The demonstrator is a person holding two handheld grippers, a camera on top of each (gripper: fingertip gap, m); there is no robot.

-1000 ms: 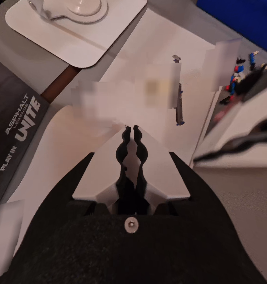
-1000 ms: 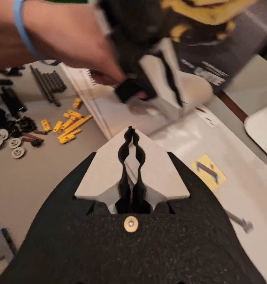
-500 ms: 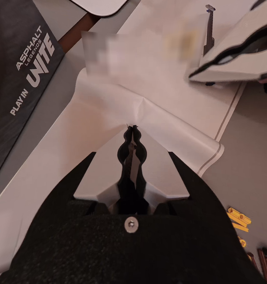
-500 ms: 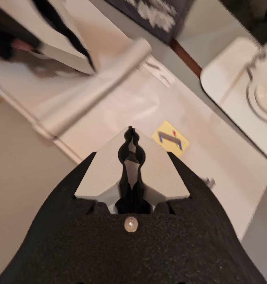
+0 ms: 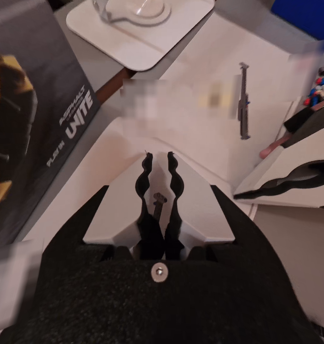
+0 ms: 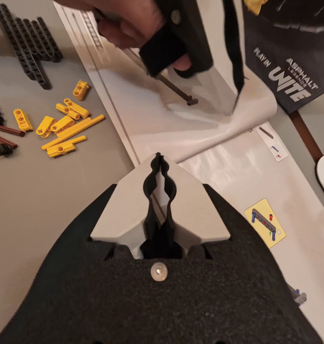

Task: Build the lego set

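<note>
The instruction booklet (image 6: 222, 176) lies open on the grey table (image 6: 45, 204) and serves as the reference landmark. The dark set box (image 5: 36, 115) lies at its far edge. Left of the booklet lie black beams (image 6: 30, 46), then yellow connectors and axles (image 6: 64, 128) nearer. A grey assembled beam with blue pins (image 5: 243, 104) rests on the page.

The left gripper (image 5: 159, 155) is above the booklet, its jaws parted; a dark axle (image 5: 158, 204) shows between its fingers, and contact cannot be determined. The right gripper (image 6: 158, 155) is at the booklet's left edge, fingertips touching, empty.
</note>
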